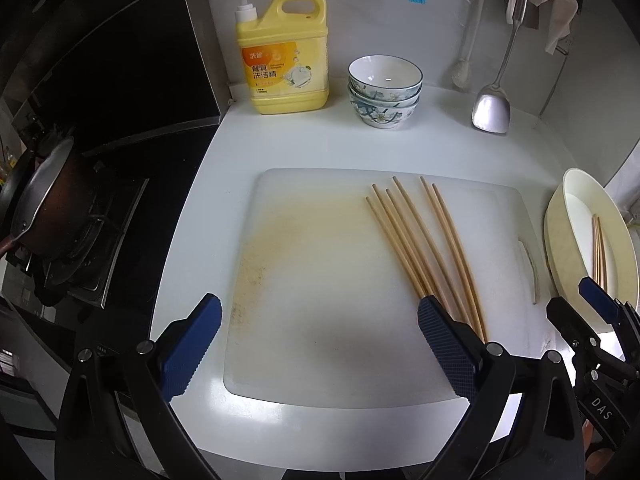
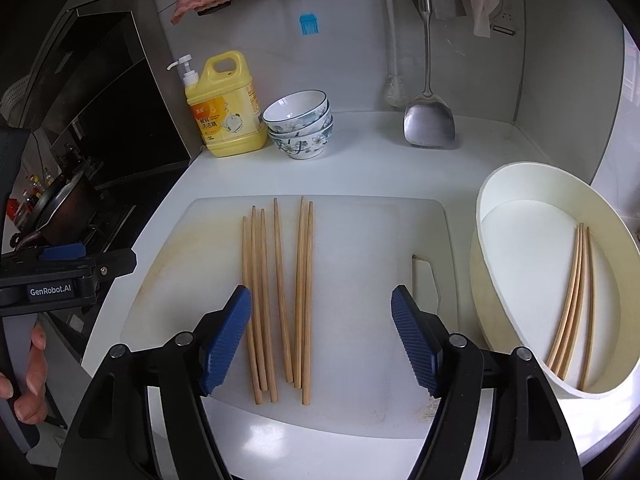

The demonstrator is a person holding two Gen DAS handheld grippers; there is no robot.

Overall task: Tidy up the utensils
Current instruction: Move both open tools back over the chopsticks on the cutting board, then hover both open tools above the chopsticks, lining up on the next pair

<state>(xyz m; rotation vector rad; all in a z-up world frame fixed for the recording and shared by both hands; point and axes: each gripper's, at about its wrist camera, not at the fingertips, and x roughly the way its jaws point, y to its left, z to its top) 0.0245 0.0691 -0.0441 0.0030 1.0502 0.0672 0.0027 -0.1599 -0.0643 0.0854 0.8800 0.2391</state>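
Note:
Several wooden chopsticks (image 2: 280,300) lie side by side on a white cutting board (image 2: 360,380); they also show in the left wrist view (image 1: 424,248). Three more chopsticks (image 2: 574,304) lie in a cream oval basin (image 2: 496,200) to the right of the board. My right gripper (image 2: 322,340) is open and empty, low over the board, its jaws on either side of the chopsticks' near ends. My left gripper (image 1: 320,344) is open and empty over the board's left half, beside the chopsticks.
A yellow detergent bottle (image 2: 226,108), stacked floral bowls (image 2: 300,124) and a steel spatula (image 2: 429,120) stand along the back wall. A stove with a dark pan (image 1: 44,204) lies left of the counter. The basin (image 1: 560,240) sits at the counter's right edge.

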